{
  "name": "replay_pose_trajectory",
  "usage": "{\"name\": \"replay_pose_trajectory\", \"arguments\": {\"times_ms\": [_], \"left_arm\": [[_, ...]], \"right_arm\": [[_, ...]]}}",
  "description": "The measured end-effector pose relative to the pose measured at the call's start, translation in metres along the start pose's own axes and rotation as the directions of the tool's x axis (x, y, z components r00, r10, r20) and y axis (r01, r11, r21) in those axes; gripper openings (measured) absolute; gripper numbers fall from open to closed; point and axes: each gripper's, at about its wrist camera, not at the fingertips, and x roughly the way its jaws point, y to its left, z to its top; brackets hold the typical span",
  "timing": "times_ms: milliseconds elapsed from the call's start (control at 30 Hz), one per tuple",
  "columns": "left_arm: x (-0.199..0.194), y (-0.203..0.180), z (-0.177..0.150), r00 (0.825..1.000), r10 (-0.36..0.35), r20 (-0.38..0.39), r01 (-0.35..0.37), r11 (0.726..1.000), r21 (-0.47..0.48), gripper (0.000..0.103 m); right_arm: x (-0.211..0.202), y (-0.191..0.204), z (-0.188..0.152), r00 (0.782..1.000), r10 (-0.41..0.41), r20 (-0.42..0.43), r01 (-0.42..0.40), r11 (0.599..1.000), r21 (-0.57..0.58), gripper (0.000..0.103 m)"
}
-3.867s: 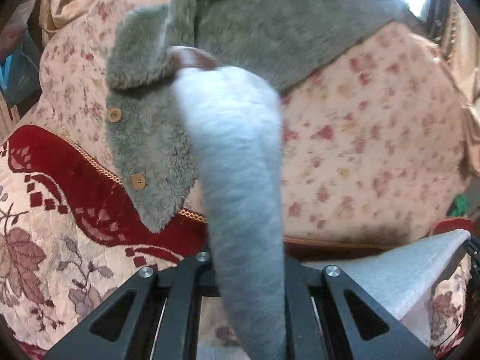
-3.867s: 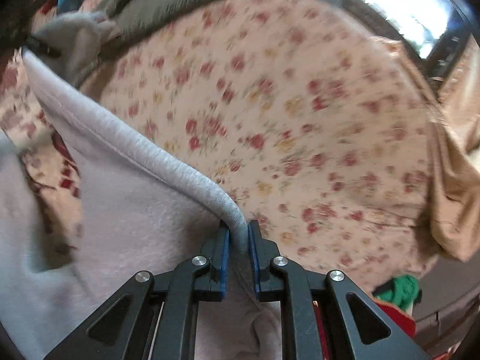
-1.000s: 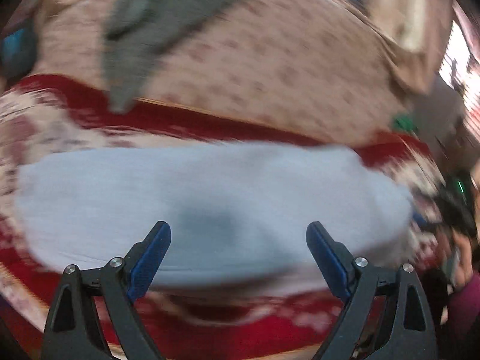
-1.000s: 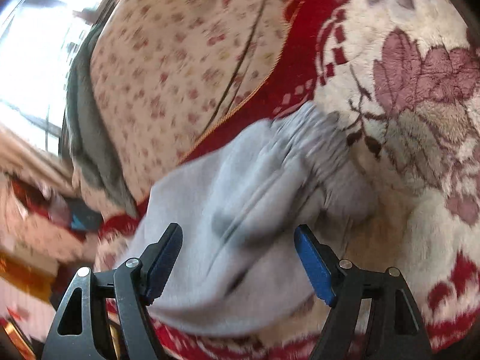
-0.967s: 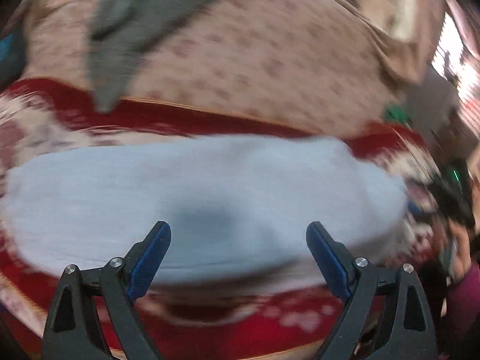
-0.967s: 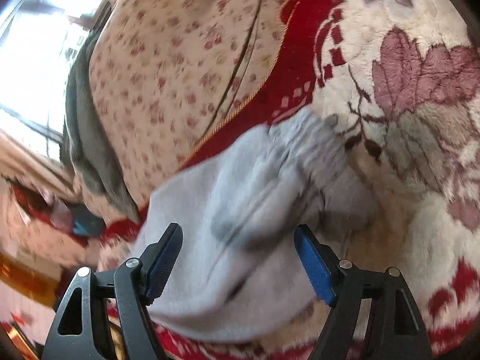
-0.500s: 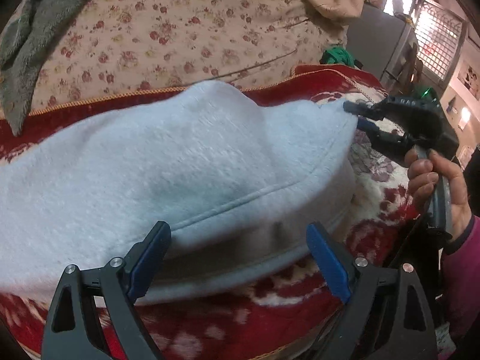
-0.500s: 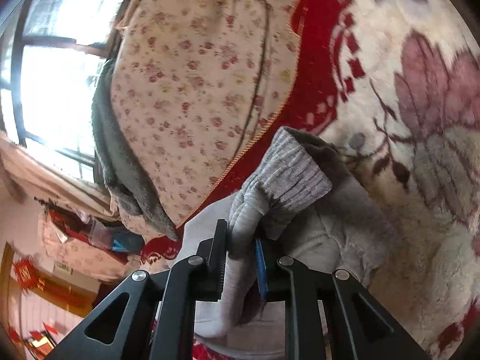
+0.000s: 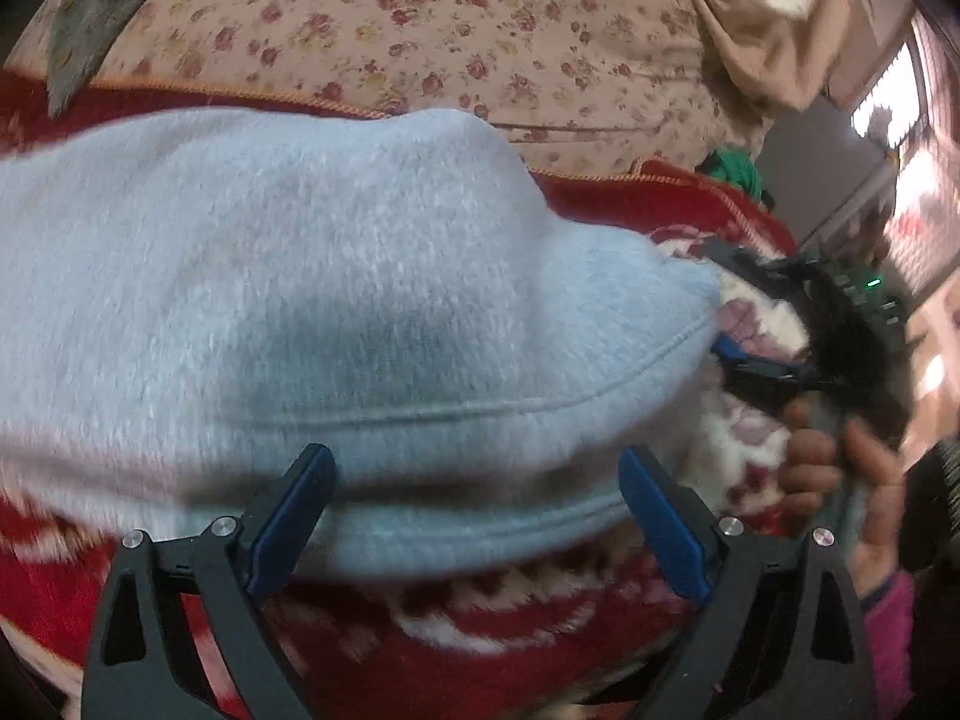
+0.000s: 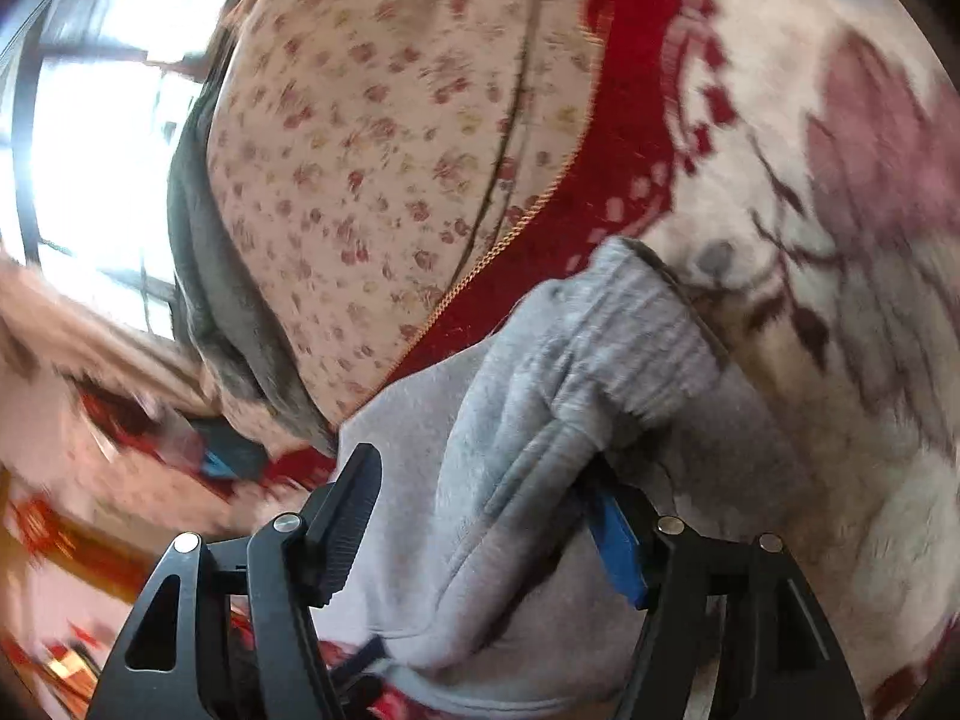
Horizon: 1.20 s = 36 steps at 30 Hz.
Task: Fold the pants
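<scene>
Light grey fleece pants (image 9: 336,276) lie folded across the red and cream blanket (image 9: 420,660). My left gripper (image 9: 474,462) stands open at their near folded edge, blue pads on either side of the cloth without pressing it. At the right end of the pants, the left wrist view shows my right gripper (image 9: 720,300), held by a hand (image 9: 810,462). In the right wrist view the ribbed cuff (image 10: 624,336) and bunched leg (image 10: 510,450) sit between the jaws of the right gripper (image 10: 480,474). Those jaws are opening and stand wide.
A floral cushion (image 9: 480,48) forms the sofa back behind the pants. A grey fleece garment (image 10: 204,276) hangs over its top. Something green (image 9: 735,165) lies at the sofa's far right end. The blanket (image 10: 840,120) extends to the right of the cuff.
The right gripper, pinched shut on the cuff half a second ago, has spread wide again. The left gripper has moved right along the pants and in closer, staying open.
</scene>
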Motion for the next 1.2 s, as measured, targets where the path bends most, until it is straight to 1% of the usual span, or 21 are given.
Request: {"name": "replay_pose_trajectory", "arguments": {"times_ms": [33, 67, 100, 133, 200, 267, 400, 500, 567, 600, 633, 667, 700, 733, 800, 867, 967, 1033, 1100, 1167, 1200], "left_arm": [[-0.003, 0.0, -0.002, 1.0, -0.028, 0.001, 0.028, 0.999, -0.016, 0.095], [-0.004, -0.002, -0.004, 0.999, -0.036, 0.001, 0.036, 0.999, -0.015, 0.095], [-0.003, -0.006, -0.005, 1.0, -0.027, -0.001, 0.027, 1.0, 0.001, 0.095], [-0.001, -0.009, -0.006, 1.0, -0.012, -0.005, 0.012, 1.0, 0.02, 0.095], [0.006, -0.011, -0.006, 1.0, 0.0, -0.025, 0.0, 1.0, 0.014, 0.095], [0.014, -0.01, -0.004, 0.999, -0.01, -0.034, 0.009, 1.0, -0.024, 0.095], [0.026, 0.0, 0.008, 1.0, -0.005, 0.0, 0.005, 0.992, -0.126, 0.095], [0.037, 0.005, 0.015, 1.0, -0.004, 0.009, 0.005, 0.979, -0.205, 0.099], [0.038, 0.001, 0.02, 0.999, 0.011, 0.033, -0.004, 0.979, -0.205, 0.099], [0.037, -0.001, 0.024, 0.999, -0.004, 0.05, 0.014, 0.98, -0.201, 0.095], [0.038, 0.001, 0.026, 0.998, -0.021, 0.055, 0.032, 0.977, -0.21, 0.075], [0.039, 0.002, 0.028, 0.999, -0.024, 0.047, 0.034, 0.976, -0.214, 0.06], [0.04, 0.002, 0.031, 0.999, -0.032, 0.032, 0.038, 0.978, -0.207, 0.036], [0.039, 0.002, 0.033, 0.999, -0.045, 0.031, 0.05, 0.98, -0.195, 0.024], [0.028, 0.0, 0.033, 0.997, -0.061, 0.047, 0.068, 0.983, -0.169, 0.018], [0.012, -0.006, 0.031, 0.996, -0.066, 0.067, 0.074, 0.989, -0.13, 0.017], [-0.01, -0.016, 0.029, 0.991, -0.098, 0.094, 0.104, 0.992, -0.065, 0.017], [-0.02, -0.017, 0.026, 0.987, -0.134, 0.086, 0.139, 0.989, -0.046, 0.017], [-0.026, -0.017, 0.018, 0.986, -0.153, 0.072, 0.155, 0.988, -0.022, 0.017], [-0.022, -0.017, 0.008, 0.988, -0.149, 0.045, 0.149, 0.989, 0.007, 0.017], [-0.019, -0.017, 0.004, 0.989, -0.141, 0.031, 0.141, 0.99, 0.012, 0.017]], "right_arm": [[0.004, 0.001, 0.001, 1.0, 0.0, -0.006, 0.0, 1.0, -0.002, 0.068], [0.009, 0.0, 0.004, 1.0, -0.003, -0.013, 0.003, 1.0, -0.001, 0.05], [0.012, -0.002, 0.006, 1.0, 0.003, -0.019, -0.003, 1.0, 0.01, 0.034], [0.013, -0.004, 0.007, 0.999, 0.025, -0.023, -0.024, 0.999, 0.027, 0.023], [0.01, -0.005, 0.009, 0.996, 0.088, -0.012, -0.087, 0.995, 0.056, 0.019], [0.002, 0.001, 0.009, 0.993, 0.12, 0.006, -0.121, 0.992, 0.037, 0.017], [-0.009, 0.008, 0.01, 0.988, 0.153, 0.021, -0.153, 0.988, 0.02, 0.015], [-0.014, 0.002, 0.008, 0.983, 0.181, 0.032, -0.183, 0.982, 0.052, 0.014], [-0.018, 0.0, 0.007, 0.982, 0.187, 0.04, -0.189, 0.981, 0.053, 0.013], [-0.02, 0.0, 0.006, 0.98, 0.193, 0.043, -0.195, 0.979, 0.053, 0.013], [-0.021, -0.001, 0.006, 0.98, 0.194, 0.045, -0.196, 0.979, 0.052, 0.013], [-0.021, -0.001, 0.005, 0.98, 0.193, 0.046, -0.196, 0.979, 0.053, 0.013], [-0.022, -0.001, 0.005, 0.98, 0.194, 0.046, -0.197, 0.979, 0.055, 0.013], [-0.023, -0.001, 0.005, 0.98, 0.196, 0.045, -0.198, 0.979, 0.055, 0.013], [-0.025, 0.005, 0.001, 0.98, 0.197, 0.036, -0.199, 0.979, 0.035, 0.013], [-0.031, 0.011, -0.003, 0.979, 0.202, 0.034, -0.203, 0.979, 0.016, 0.013], [-0.047, 0.018, -0.009, 0.976, 0.213, 0.047, -0.214, 0.977, 0.001, 0.013], [-0.059, 0.024, -0.015, 0.976, 0.213, 0.048, -0.212, 0.977, -0.023, 0.013], [-0.075, 0.032, -0.026, 0.975, 0.216, 0.043, -0.213, 0.975, -0.064, 0.013], [-0.084, 0.034, -0.037, 0.976, 0.217, 0.035, -0.214, 0.974, -0.079, 0.013], [-0.089, 0.033, -0.046, 0.98, 0.199, 0.025, -0.196, 0.976, -0.097, 0.013]]}}
